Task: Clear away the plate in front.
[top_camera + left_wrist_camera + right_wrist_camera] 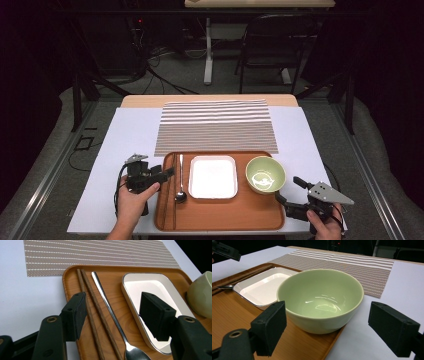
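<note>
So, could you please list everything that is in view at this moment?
tray: 1, brown wood, near edge of table
chopsticks: 1 pair, dark brown, left side of tray
spoon: 1, silver, beside the chopsticks
dish: 1, white, rectangular, middle of tray
bowl: 1, green, empty, right end of tray
placemat: 1, striped, behind tray
chair: 1, dark, beyond table
left gripper: black, open, over the tray's left edge
right gripper: black, open, near bowl

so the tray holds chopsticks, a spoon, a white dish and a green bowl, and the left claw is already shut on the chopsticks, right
Not quite. The tray does hold the chopsticks, spoon, white dish and green bowl, but the left claw is open, not shut on the chopsticks. The left gripper view shows its jaws spread wide over the tray, with the chopsticks and spoon lying untouched between them.
</note>
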`<move>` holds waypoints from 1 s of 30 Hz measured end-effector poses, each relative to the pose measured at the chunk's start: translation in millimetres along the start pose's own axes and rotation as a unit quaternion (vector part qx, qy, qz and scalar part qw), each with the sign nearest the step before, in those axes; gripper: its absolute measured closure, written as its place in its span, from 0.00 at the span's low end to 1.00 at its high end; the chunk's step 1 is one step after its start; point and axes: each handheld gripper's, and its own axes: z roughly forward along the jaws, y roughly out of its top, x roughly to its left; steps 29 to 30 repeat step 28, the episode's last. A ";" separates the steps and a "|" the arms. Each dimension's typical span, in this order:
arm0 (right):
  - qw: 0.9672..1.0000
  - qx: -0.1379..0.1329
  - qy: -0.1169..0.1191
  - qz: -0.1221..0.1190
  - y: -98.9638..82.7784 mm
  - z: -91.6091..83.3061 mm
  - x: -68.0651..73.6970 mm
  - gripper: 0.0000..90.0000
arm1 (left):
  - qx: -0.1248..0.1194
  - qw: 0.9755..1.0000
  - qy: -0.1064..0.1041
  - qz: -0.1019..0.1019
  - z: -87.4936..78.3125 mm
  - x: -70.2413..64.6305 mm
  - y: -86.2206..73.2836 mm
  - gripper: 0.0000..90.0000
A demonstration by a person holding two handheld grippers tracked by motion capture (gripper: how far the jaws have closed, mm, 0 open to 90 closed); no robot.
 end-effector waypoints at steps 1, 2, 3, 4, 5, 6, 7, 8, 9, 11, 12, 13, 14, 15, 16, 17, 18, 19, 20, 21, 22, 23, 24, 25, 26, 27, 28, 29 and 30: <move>1.000 0.000 0.000 0.000 0.0 0.0 0.0 0.16 | -0.003 1.000 0.004 0.001 -1.4 2.0 -0.4 0.43; 1.000 0.000 0.000 0.000 0.0 0.0 0.0 0.16 | -0.008 1.000 0.013 0.005 -2.7 3.8 -0.8 0.43; 1.000 0.000 0.000 0.000 0.0 -0.1 -0.1 0.16 | -0.011 1.000 0.021 0.010 -4.3 6.0 -1.1 0.43; 1.000 0.000 0.000 0.000 0.0 -0.2 -0.1 0.16 | -0.015 1.000 0.024 0.007 -5.9 8.5 -1.7 0.43; 1.000 0.000 0.000 0.000 0.1 -0.3 -0.2 0.16 | -0.020 0.999 0.025 0.002 -7.3 11.1 -2.3 0.43; 1.000 -0.001 0.000 0.000 0.1 -0.3 -0.2 0.16 | -0.023 0.999 0.026 0.000 -8.6 13.9 -2.9 0.43; 1.000 -0.001 0.000 0.000 0.1 -0.2 -0.1 0.16 | -0.025 0.999 0.029 -0.002 -9.4 16.6 -3.6 0.43; 1.000 0.000 0.000 0.000 0.1 -0.1 0.0 0.16 | -0.027 0.999 0.036 -0.002 -10.1 19.4 -4.4 0.43; 1.000 0.000 0.000 0.000 0.1 0.0 0.1 0.16 | -0.031 0.999 0.042 -0.008 -10.6 22.0 -5.5 0.43; 1.000 -0.001 0.000 -0.002 0.2 -0.1 0.0 0.16 | -0.036 0.998 0.044 -0.021 -12.3 28.2 -7.5 0.43; 1.000 -0.001 -0.001 -0.002 0.2 -0.2 0.0 0.16 | -0.037 0.998 0.044 -0.026 -12.9 30.6 -8.1 0.43; 1.000 -0.001 -0.001 -0.002 0.2 -0.4 0.0 0.16 | -0.039 0.998 0.046 -0.031 -13.3 32.7 -8.7 0.43; 1.000 -0.001 0.000 -0.002 0.3 -0.4 0.0 0.16 | -0.043 0.997 0.049 -0.036 -13.7 35.4 -9.3 0.42; 1.000 -0.001 0.000 -0.002 0.3 -0.3 -0.1 0.16 | -0.043 0.997 0.052 -0.037 -14.2 37.1 -9.3 0.42; 1.000 -0.001 -0.001 -0.003 0.3 -0.1 -0.2 0.16 | -0.046 0.997 0.056 -0.040 -14.5 39.3 -9.4 0.42; 1.000 0.000 -0.001 -0.003 0.3 0.1 -0.2 0.16 | -0.048 0.996 0.060 -0.043 -14.7 41.3 -9.5 0.42; 1.000 0.000 -0.001 -0.002 0.4 0.6 0.1 0.16 | -0.049 0.996 0.065 -0.044 -15.2 43.4 -9.5 0.41; 1.000 0.001 -0.001 -0.002 0.3 0.6 0.3 0.16 | -0.051 0.995 0.069 -0.048 -15.5 44.9 -9.7 0.41; 1.000 0.001 -0.001 -0.004 0.3 0.5 0.1 0.16 | -0.053 0.994 0.075 -0.051 -16.5 47.5 -10.4 0.41; 1.000 0.001 -0.001 -0.004 0.3 0.5 0.1 0.16 | -0.053 0.994 0.075 -0.051 -16.5 47.5 -10.4 0.41; 1.000 0.000 0.000 -0.004 0.3 0.2 0.2 0.16 | -0.052 0.994 0.077 -0.050 -17.1 49.1 -10.7 0.41; 1.000 0.000 0.000 -0.004 0.3 0.2 0.2 0.16 | -0.051 0.994 0.081 -0.052 -17.2 50.3 -11.1 0.41; 1.000 0.000 0.000 -0.004 0.2 0.2 0.1 0.16 | -0.051 0.994 0.084 -0.055 -17.0 51.6 -11.4 0.41; 1.000 0.000 -0.001 -0.003 0.1 0.3 0.0 0.16 | -0.050 0.993 0.086 -0.059 -16.5 52.8 -11.8 0.40; 1.000 0.001 -0.001 -0.003 0.0 0.4 0.0 0.16 | -0.048 0.993 0.088 -0.061 -16.2 53.9 -12.0 0.40; 1.000 0.000 -0.001 -0.003 0.0 0.5 -0.1 0.16 | -0.046 0.993 0.090 -0.061 -15.5 55.2 -12.3 0.40; 1.000 -0.001 -0.001 -0.005 0.1 0.7 -0.5 0.16 | -0.044 0.993 0.095 -0.061 -15.0 56.2 -12.3 0.40; 1.000 -0.001 -0.001 -0.005 0.1 0.7 -0.5 0.16 | -0.044 0.993 0.095 -0.061 -15.0 56.2 -12.3 0.40; 1.000 -0.001 -0.001 -0.005 0.1 0.7 -0.5 0.16 | -0.044 0.993 0.095 -0.061 -15.0 56.2 -12.3 0.40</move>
